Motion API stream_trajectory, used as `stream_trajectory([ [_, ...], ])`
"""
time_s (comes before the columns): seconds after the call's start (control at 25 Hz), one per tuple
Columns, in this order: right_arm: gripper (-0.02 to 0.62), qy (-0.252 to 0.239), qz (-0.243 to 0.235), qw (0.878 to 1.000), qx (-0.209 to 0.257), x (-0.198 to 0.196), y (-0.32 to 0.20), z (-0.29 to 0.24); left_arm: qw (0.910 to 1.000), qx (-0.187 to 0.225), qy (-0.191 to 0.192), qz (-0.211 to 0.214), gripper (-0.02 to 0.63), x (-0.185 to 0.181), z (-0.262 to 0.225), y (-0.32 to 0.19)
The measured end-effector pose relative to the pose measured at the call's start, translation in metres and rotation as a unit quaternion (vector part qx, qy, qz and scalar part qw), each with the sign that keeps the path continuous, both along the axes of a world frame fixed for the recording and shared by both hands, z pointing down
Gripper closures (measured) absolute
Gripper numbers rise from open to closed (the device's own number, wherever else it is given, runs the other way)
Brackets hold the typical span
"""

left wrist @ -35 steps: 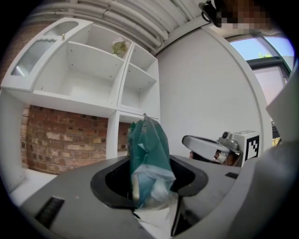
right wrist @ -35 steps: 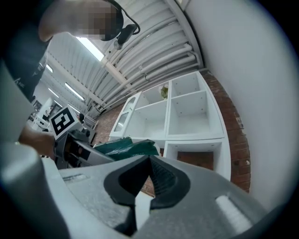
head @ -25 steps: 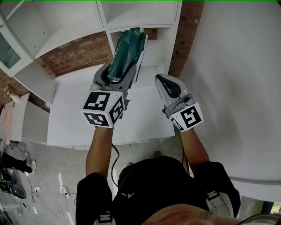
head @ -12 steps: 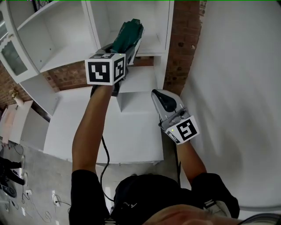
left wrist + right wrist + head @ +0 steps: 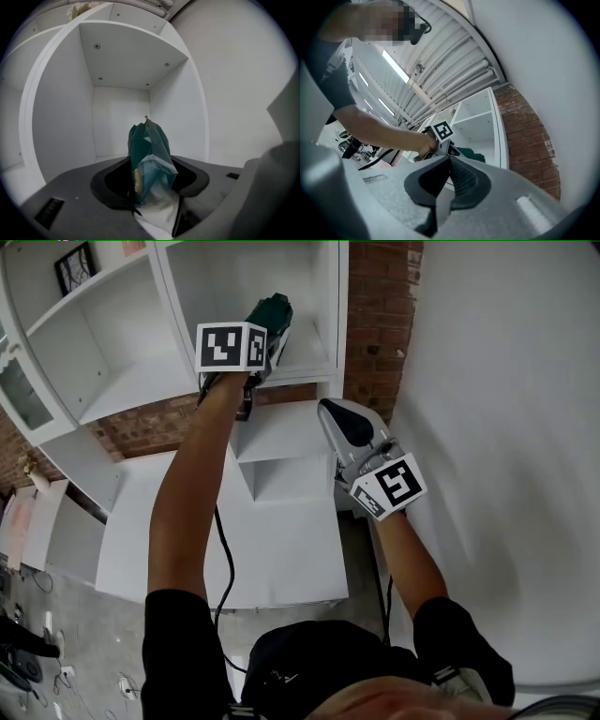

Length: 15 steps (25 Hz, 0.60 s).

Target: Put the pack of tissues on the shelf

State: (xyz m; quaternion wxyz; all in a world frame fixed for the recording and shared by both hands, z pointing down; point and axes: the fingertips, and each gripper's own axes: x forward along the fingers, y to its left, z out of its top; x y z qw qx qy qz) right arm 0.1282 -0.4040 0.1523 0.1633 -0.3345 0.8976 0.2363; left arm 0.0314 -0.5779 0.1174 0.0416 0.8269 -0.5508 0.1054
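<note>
Left tongs (image 5: 261,338), raised at twelve o'clock, clamp a green pack of tissues (image 5: 149,154) at a white shelf (image 5: 314,352) compartment's opening; right tongs (image 5: 342,418), at four o'clock from them, are closed, empty.

L gripper (image 5: 257,343) holds green tissue pack (image 5: 273,313) apparently inside white shelf (image 5: 330,296) bay; R gripper (image 5: 339,418) lower, near brick wall (image 5: 377,315).

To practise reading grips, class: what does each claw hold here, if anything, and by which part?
The left claw grips the green pack of tissues by its near end, the rest jutting forward. The right claw is shut, holding nothing.
</note>
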Motion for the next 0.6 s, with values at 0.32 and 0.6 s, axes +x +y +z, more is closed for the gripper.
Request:
stream_trajectory([
  [0.32, 0.594, -0.003, 0.000, 1.000, -0.010, -0.004, -0.021, -0.004, 0.9999, 0.010, -0.002, -0.004, 0.347, -0.006, 0.000, -0.017],
  [0.6, 0.594, 0.000, 0.003, 1.000, -0.009, -0.012, -0.023, -0.004, 0.9928, 0.116, 0.028, 0.005, 0.245, -0.012, -0.026, -0.008],
])
